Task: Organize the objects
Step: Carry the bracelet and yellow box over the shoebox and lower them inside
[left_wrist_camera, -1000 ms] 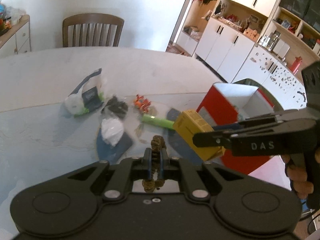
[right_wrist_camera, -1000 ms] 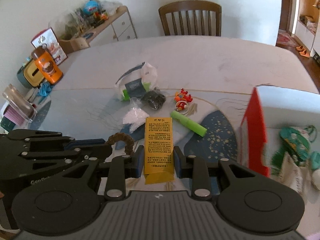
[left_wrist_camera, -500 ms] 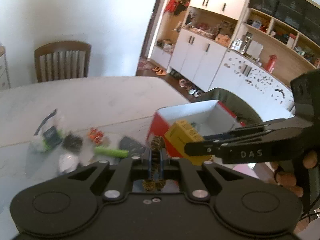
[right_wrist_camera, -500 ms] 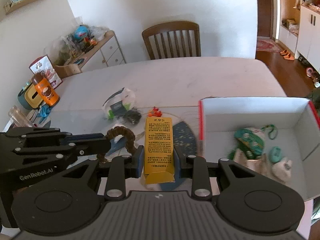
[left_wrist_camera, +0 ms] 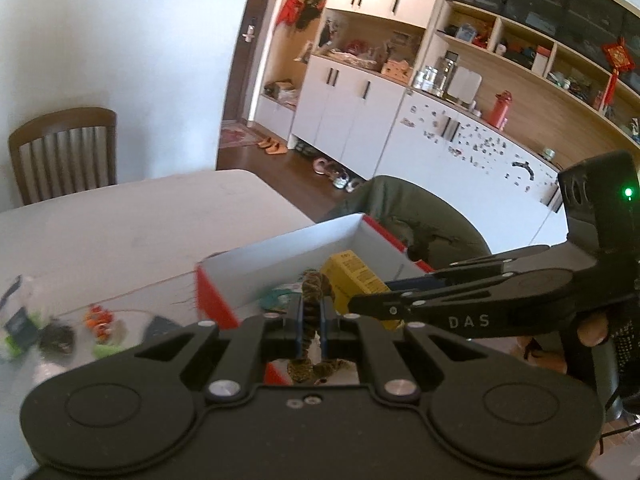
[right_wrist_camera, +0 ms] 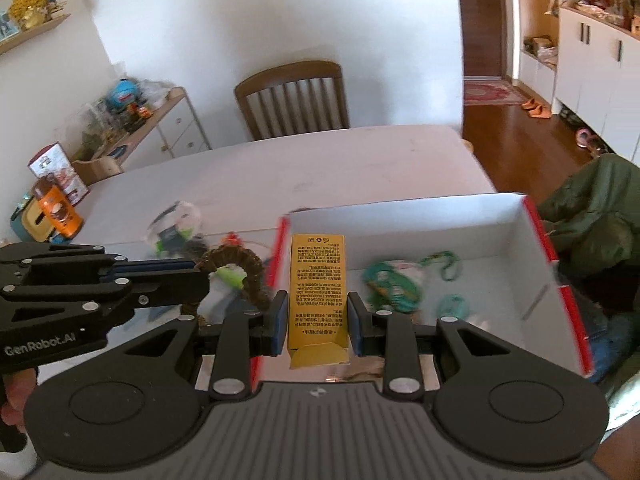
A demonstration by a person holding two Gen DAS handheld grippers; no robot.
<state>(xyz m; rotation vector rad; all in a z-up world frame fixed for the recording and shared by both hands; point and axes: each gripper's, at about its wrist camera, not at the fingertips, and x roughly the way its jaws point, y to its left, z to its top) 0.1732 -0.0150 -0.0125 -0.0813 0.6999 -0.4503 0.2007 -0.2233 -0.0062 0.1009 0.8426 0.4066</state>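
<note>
In the right wrist view the right gripper (right_wrist_camera: pixel 318 316) sits at lower centre, its two blue-padded fingers (right_wrist_camera: pixel 279 322) clamped on the sides of a yellow carton (right_wrist_camera: pixel 318 292) printed with small text. The carton points away from the camera and hangs over the near left part of an open box (right_wrist_camera: pixel 400 216), white inside with red outer walls, which fills the right half of the frame. Blurred green and teal items (right_wrist_camera: pixel 394 284) lie on the box floor to the right of the carton.

In the left wrist view the left gripper (left_wrist_camera: pixel 311 330) sits at lower centre, its fingers pressed close together on a brown braided loop (left_wrist_camera: pixel 314 286), which sticks up between them. The loop hangs above the near left corner of the same box (left_wrist_camera: pixel 280 256), and the yellow carton (left_wrist_camera: pixel 354 276) shows just right of it, held by the other gripper (left_wrist_camera: pixel 384 304) that reaches in from the right edge. A hand (left_wrist_camera: pixel 596 326) grips that tool at the far right.

At the lower left of the left wrist view, several small objects (left_wrist_camera: pixel 60 326) lie blurred on the pale table (left_wrist_camera: pixel 120 220). A wooden chair (left_wrist_camera: pixel 64 152) stands beyond the table at the left edge.
</note>
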